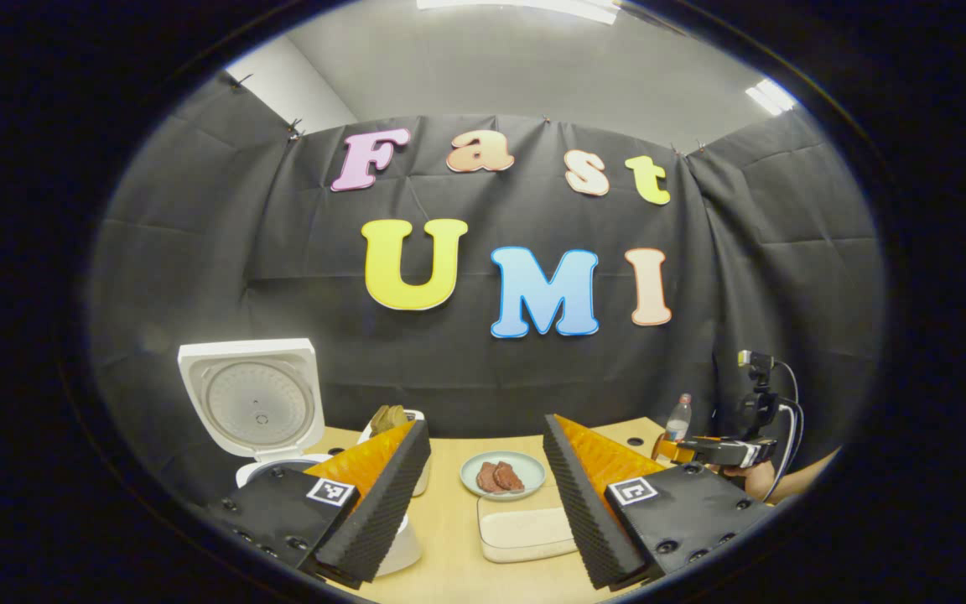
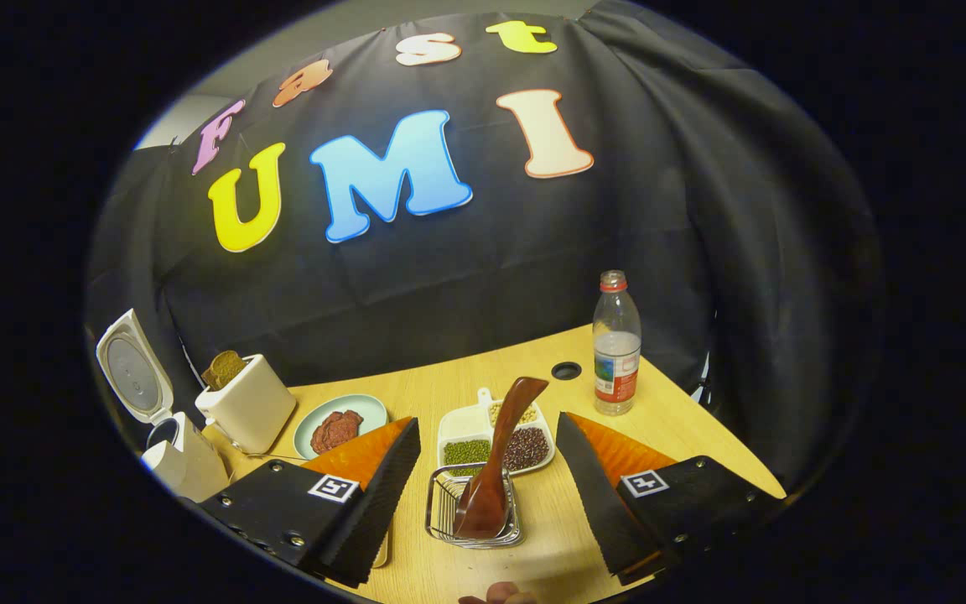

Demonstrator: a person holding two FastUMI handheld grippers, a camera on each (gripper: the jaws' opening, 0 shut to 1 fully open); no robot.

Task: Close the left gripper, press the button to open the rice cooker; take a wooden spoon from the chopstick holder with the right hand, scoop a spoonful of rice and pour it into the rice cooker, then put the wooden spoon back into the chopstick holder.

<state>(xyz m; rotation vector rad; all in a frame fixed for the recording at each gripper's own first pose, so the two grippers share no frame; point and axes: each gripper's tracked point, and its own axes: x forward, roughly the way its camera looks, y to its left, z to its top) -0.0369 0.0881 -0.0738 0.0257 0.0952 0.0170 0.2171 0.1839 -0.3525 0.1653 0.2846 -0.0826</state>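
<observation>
the rice cooker (image 2: 156,419) is standing open off to the left. the right gripper (image 2: 487,470), jaws spread wide and holding nothing, is hovering right over the wooden spoon (image 2: 495,461) in the chopstick holder (image 2: 449,524); it should be closing squarely across the handle. the left gripper (image 1: 487,486) is waiting open.

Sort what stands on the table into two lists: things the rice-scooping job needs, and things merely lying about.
Needed: rice cooker, lid open; wooden spoon; wire chopstick holder; divided grain tray; right gripper.

Lying about: water bottle; toaster; plate.
</observation>
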